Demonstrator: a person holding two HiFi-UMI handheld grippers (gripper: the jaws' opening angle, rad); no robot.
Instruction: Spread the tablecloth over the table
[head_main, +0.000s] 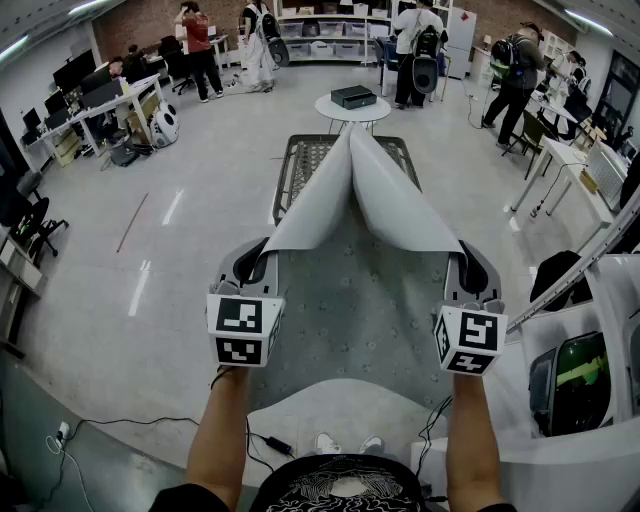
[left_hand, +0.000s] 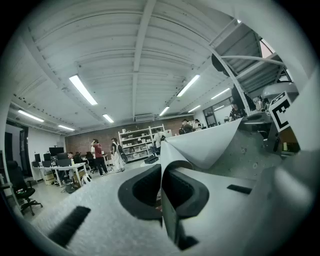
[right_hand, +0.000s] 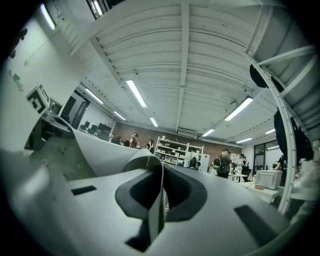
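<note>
The tablecloth (head_main: 375, 300) hangs stretched between my two grippers, its pale grey patterned face toward me. Its two white upper flaps run forward and meet at a point (head_main: 350, 135) over the table. My left gripper (head_main: 255, 262) is shut on the cloth's left corner, and my right gripper (head_main: 470, 265) is shut on the right corner. In the left gripper view the jaws (left_hand: 162, 192) pinch a thin edge of the cloth (left_hand: 210, 145). The right gripper view shows the same: jaws (right_hand: 160, 195) closed on a cloth fold (right_hand: 100, 150). The metal mesh-topped table (head_main: 297, 165) stands straight ahead, mostly hidden by the cloth.
A round white table (head_main: 335, 110) with a black box (head_main: 352, 96) stands behind the mesh table. Several people stand at the back by the shelves. Desks line the left wall (head_main: 100, 110) and the right side (head_main: 560, 155). A white machine (head_main: 585, 370) is close on my right. Cables (head_main: 120, 425) lie on the floor.
</note>
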